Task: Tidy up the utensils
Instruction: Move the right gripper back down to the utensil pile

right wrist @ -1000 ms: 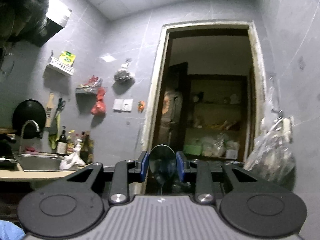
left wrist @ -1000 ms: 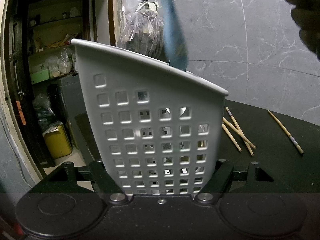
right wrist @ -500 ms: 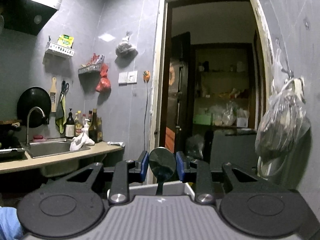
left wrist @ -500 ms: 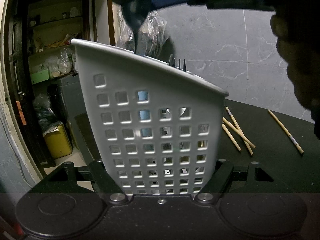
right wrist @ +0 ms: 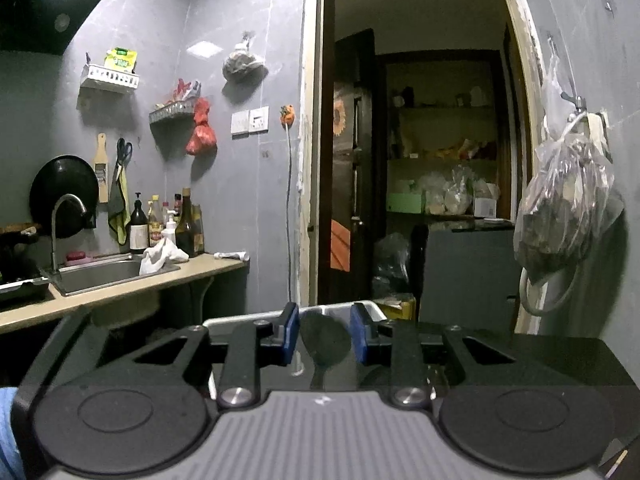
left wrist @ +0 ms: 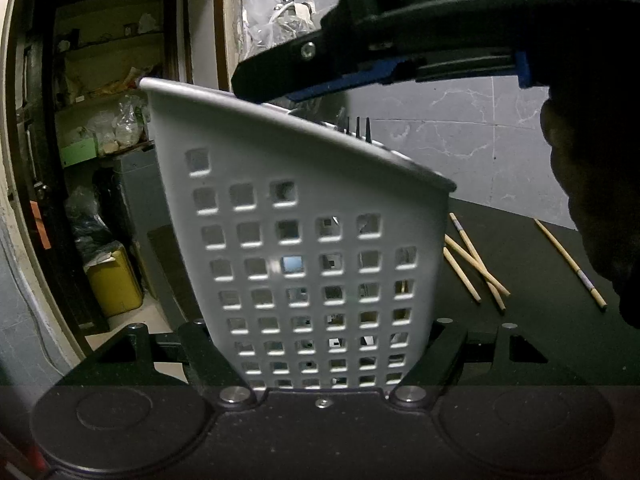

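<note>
Here, the left gripper [left wrist: 326,364] is bracing a white perforated plastic utensil basket [left wrist: 308,264], its two black fingers pressing against the basket's lower walls on either side and holding it tilted on the dark tabletop [left wrist: 532,320]. The right gripper [right wrist: 325,336] is hovering just above the basket's rim, its blue-padded fingers [right wrist: 290,334] standing apart around the bowl of a dark metal spoon [right wrist: 325,342]; the pads are showing gaps on both sides, so the spoon is judged to be already released and resting inside the basket. Fork tines [left wrist: 362,128] are projecting above the rim nearby. Four pale wooden chopsticks [left wrist: 476,264] are lying loose on the tabletop beside the basket, three crossing and one well apart. The step in hand is depositing the spoon. The next move probably calls for lifting the right gripper clear without snagging the spoon, then reaching for a chopstick.
</note>
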Tool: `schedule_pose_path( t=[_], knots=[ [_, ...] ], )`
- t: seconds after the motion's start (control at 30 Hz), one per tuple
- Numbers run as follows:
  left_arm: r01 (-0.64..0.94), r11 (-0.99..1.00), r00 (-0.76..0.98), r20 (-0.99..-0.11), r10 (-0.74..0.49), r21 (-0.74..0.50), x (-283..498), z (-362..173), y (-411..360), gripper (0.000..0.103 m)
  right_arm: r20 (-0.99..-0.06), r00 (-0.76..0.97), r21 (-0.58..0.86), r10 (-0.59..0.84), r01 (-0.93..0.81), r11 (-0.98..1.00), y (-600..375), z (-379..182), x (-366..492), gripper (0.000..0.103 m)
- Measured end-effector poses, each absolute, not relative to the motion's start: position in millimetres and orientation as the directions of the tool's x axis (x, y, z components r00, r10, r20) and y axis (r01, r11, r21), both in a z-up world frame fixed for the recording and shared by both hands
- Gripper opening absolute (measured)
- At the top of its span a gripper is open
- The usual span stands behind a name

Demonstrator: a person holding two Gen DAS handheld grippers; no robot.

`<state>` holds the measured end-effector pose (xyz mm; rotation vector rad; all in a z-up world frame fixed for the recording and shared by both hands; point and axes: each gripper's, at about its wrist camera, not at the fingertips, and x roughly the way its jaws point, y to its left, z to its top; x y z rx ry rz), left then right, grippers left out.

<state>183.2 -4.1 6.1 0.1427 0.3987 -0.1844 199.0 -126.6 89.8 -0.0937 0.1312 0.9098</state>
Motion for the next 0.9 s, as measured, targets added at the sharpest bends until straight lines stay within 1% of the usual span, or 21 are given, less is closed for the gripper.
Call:
schedule_pose_path(
  t=[0.1, 0.2, 0.27, 0.3, 0.37, 0.4, 0.47, 0.53, 0.63, 0.73, 0.8, 0.9],
  knots=[
    [0.209, 0.973, 0.904, -0.399, -0.153, 0.101, 183.7, 5.8, -5.2, 0.077, -0.16, 0.602, -0.022, 0.783, -0.795, 0.607, -127.1, 87.6, 200.0, 0.032],
    [0.21, 0.972, 0.904, -0.399, -0.153, 0.102, 184.2, 5.8, -5.4, 0.077, -0.149, 0.595, -0.022, 0.79, -0.8, 0.599, -130.3, 88.1, 198.2, 0.041],
    [0.21, 0.972, 0.904, -0.4, -0.154, 0.102, 184.4, 5.8, -5.3, 0.077, -0.124, 0.597, -0.026, 0.792, -0.8, 0.599, -134.6, 91.2, 196.4, 0.056],
    [0.21, 0.972, 0.904, -0.399, -0.154, 0.102, 184.4, 5.8, -5.4, 0.077, -0.111, 0.602, -0.027, 0.791, -0.797, 0.603, -137.3, 93.4, 195.4, 0.059],
    [0.21, 0.972, 0.904, -0.399, -0.154, 0.102, 184.4, 5.9, -5.3, 0.077, -0.081, 0.627, -0.034, 0.775, -0.779, 0.626, -146.0, 97.7, 194.0, 0.075],
    [0.21, 0.972, 0.904, -0.399, -0.154, 0.102, 184.3, 5.9, -5.4, 0.077, -0.067, 0.644, -0.039, 0.762, -0.765, 0.643, -150.8, 99.5, 193.7, 0.079],
    [0.21, 0.972, 0.904, -0.399, -0.154, 0.102, 184.4, 5.9, -5.4, 0.077, -0.046, 0.682, -0.045, 0.73, -0.731, 0.681, -161.8, 101.5, 194.2, 0.096],
    [0.21, 0.972, 0.904, -0.4, -0.153, 0.102, 184.4, 5.9, -5.4, 0.077, -0.03, 0.735, -0.044, 0.677, -0.678, 0.734, -175.3, 101.1, 197.1, 0.101],
    [0.21, 0.972, 0.904, -0.4, -0.153, 0.101, 184.4, 5.9, -5.4, 0.077, -0.042, 0.824, -0.032, 0.566, -0.567, 0.823, -192.5, 96.7, 209.1, 0.103],
    [0.21, 0.972, 0.904, -0.4, -0.153, 0.102, 184.3, 5.9, -5.5, 0.077, -0.097, 0.905, -0.014, 0.414, -0.417, 0.909, -208.0, 86.3, 228.8, 0.103],
    [0.21, 0.972, 0.904, -0.4, -0.153, 0.102, 184.4, 5.9, -5.4, 0.077, -0.176, 0.935, 0.009, 0.307, -0.31, 0.951, -215.2, 76.7, 247.9, 0.103],
    [0.21, 0.972, 0.904, -0.4, -0.153, 0.102, 184.3, 5.9, -5.4, 0.077, -0.318, 0.929, 0.041, 0.188, -0.184, 0.982, -227.7, 56.1, 281.9, 0.103]
  ],
)
